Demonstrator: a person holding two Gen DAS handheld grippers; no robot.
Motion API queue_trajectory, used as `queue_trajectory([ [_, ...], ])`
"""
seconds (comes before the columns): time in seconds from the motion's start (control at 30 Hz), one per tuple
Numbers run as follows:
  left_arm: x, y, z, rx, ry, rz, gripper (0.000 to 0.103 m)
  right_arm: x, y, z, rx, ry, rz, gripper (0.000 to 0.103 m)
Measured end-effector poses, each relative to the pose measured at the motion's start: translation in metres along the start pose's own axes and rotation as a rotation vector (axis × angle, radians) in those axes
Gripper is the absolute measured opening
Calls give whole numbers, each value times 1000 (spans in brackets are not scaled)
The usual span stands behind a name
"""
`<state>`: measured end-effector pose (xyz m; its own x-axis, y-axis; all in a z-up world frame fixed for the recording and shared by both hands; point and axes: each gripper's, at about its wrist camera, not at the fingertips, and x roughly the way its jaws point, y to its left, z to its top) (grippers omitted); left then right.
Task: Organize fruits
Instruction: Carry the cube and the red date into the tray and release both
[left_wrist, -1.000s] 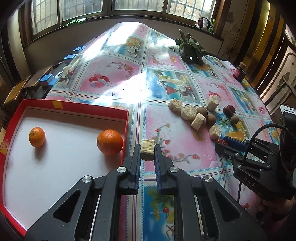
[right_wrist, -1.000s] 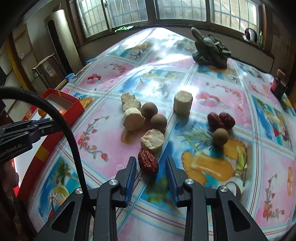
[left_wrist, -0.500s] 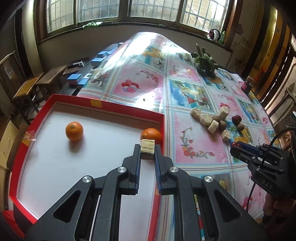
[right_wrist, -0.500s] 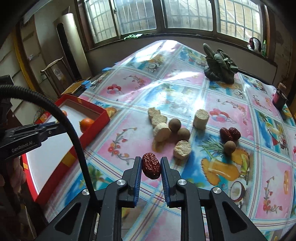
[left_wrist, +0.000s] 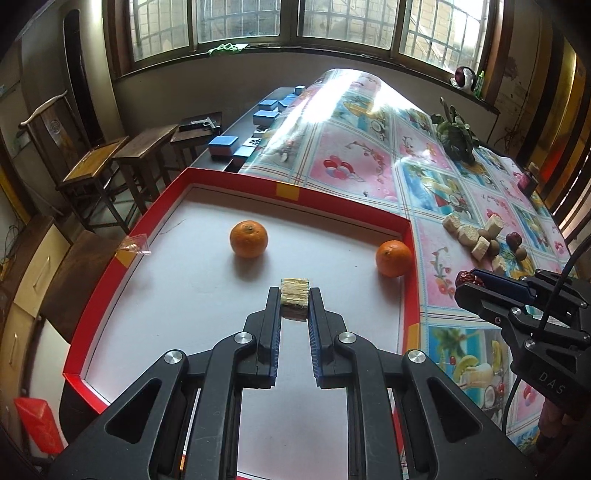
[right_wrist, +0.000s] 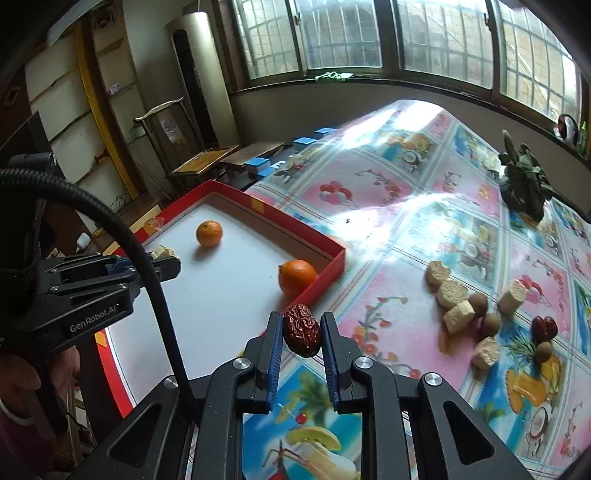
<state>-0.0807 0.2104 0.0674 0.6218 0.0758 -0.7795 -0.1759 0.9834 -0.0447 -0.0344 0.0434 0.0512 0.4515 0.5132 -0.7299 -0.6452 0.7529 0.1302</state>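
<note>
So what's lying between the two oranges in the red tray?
Nothing: only bare white tray floor runs between the left orange and the right orange, clearest in the left wrist view.

Bench cover (left_wrist: 354, 166): glossy plastic sheet, strong window glare, printed pattern. Tray (left_wrist: 229, 177): red rim looks like card; floor matt white, paper-like. Oranges (left_wrist: 248, 239): dimpled peel, slight sheen. Red date (right_wrist: 301, 329) in right claw (right_wrist: 302, 332): wrinkled, glossy skin. Pale chunk (left_wrist: 294, 303) in left claw (left_wrist: 294, 306): fibrous, rough, matt. Claw bodies: matt black plastic, ribbed blue pads (left_wrist: 274, 332), bright metal screws. Stools (left_wrist: 147, 144): dark wood.
</note>
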Motion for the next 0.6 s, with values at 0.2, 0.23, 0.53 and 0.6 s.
queue_trajectory([
  [0.2, 8, 18, -3, -27, 19, 8, 13, 24, 31, 14, -58, 31, 34, 20],
  [0.23, 10, 20, -4, -32, 22, 9, 13, 28, 35, 16, -66, 37, 38, 20],
  [0.53, 25, 31, -7, -54, 50, 14, 13, 73, 49, 21, -87, 107, 47, 20],
  [0.6, 27, 32, -7, -55, 52, 15, 13, 80, 50, 20, -90, 119, 42, 20],
])
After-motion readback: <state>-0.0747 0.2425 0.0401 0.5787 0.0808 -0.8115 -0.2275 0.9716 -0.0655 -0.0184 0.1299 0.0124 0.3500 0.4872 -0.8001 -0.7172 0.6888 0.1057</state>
